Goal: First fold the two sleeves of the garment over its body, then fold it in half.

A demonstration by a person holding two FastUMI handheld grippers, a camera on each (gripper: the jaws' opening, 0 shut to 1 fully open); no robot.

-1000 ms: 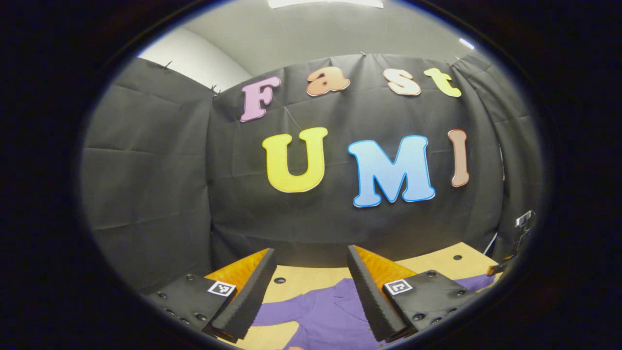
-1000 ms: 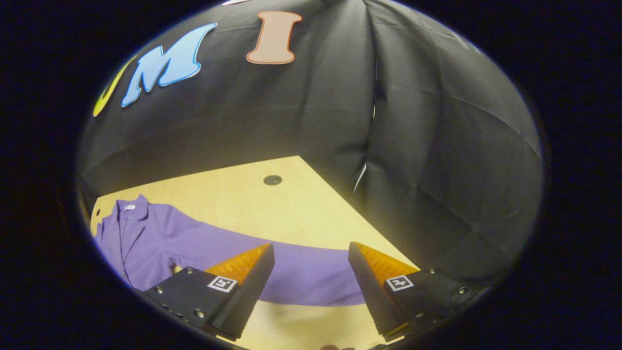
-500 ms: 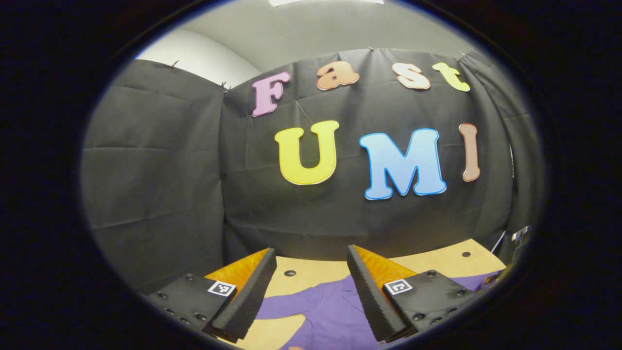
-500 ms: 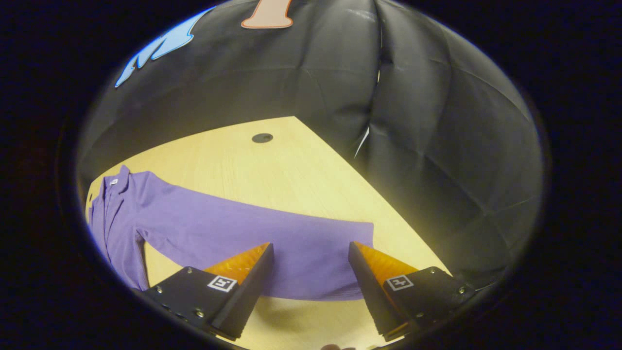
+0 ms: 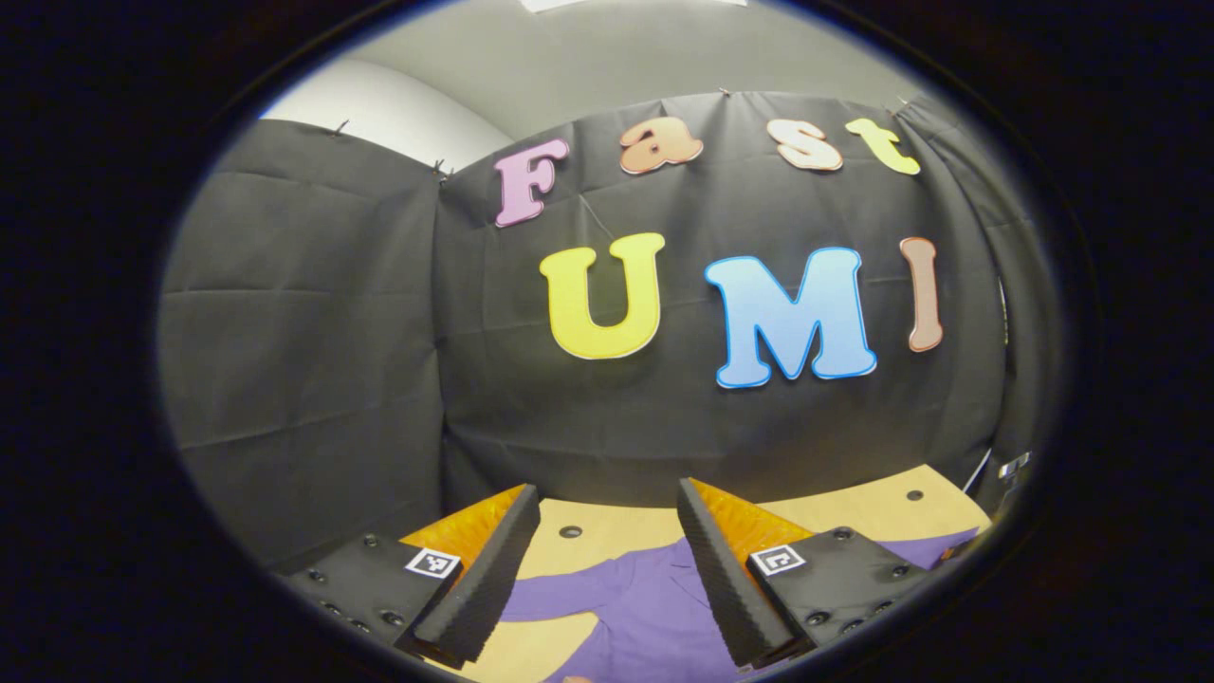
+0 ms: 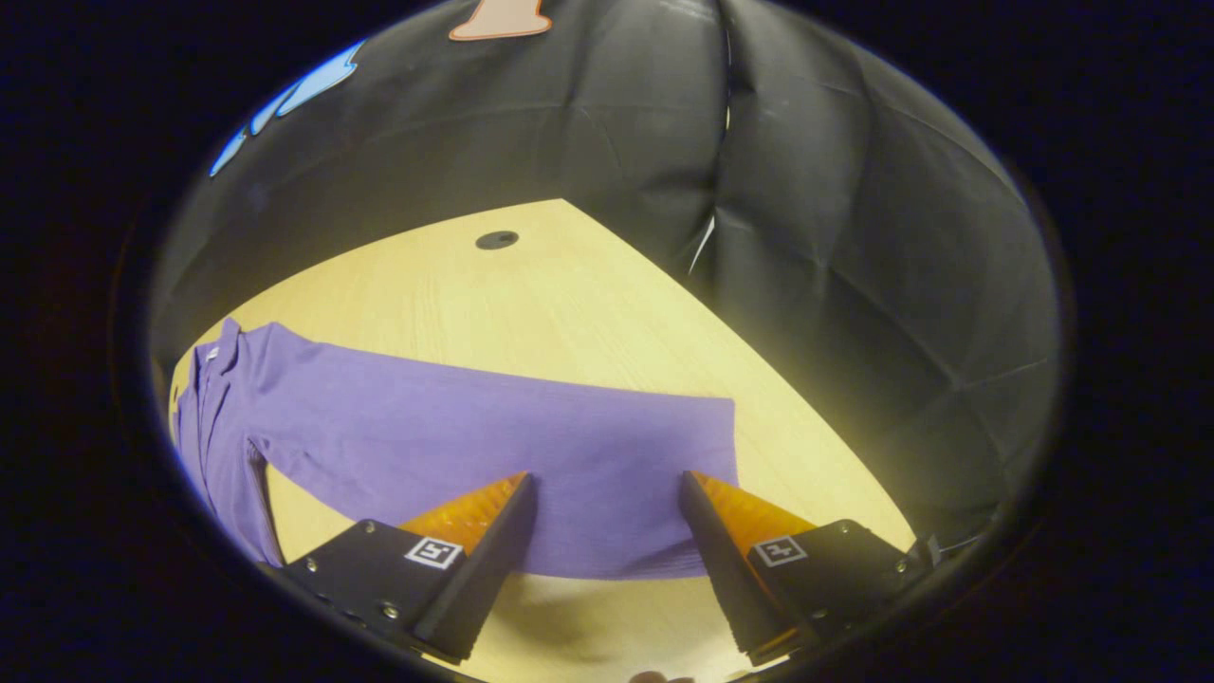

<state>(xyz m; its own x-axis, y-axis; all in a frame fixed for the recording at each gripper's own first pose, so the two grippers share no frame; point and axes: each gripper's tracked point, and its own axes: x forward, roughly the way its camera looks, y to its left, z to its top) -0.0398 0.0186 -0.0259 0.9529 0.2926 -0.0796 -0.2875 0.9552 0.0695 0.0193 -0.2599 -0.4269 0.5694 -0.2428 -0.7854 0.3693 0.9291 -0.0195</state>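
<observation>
A purple shirt [image 6: 398, 427] lies flat on the light wooden table [image 6: 569, 294]. In the right gripper view its right sleeve [image 6: 607, 455] stretches out toward the table's right side, cuff end between my fingers. My right gripper [image 6: 607, 498] hovers open just above that cuff, touching nothing. In the left gripper view the shirt's collar and body [image 5: 645, 607] lie below my left gripper [image 5: 607, 507], with the other sleeve [image 5: 545, 602] running off to the left. That gripper is open too, raised and pointing mostly at the booth wall.
Black cloth walls close in the table on the far and right sides. Dark round holes [image 6: 497, 239] [image 5: 570, 531] [image 5: 914, 494] mark the tabletop. The table's right edge [image 6: 759, 379] runs close beside the sleeve cuff.
The right gripper has tilted down and moved closer over the sleeve cuff, which now lies between its fingers. The left gripper has turned slightly left and barely moved in the last half second.
</observation>
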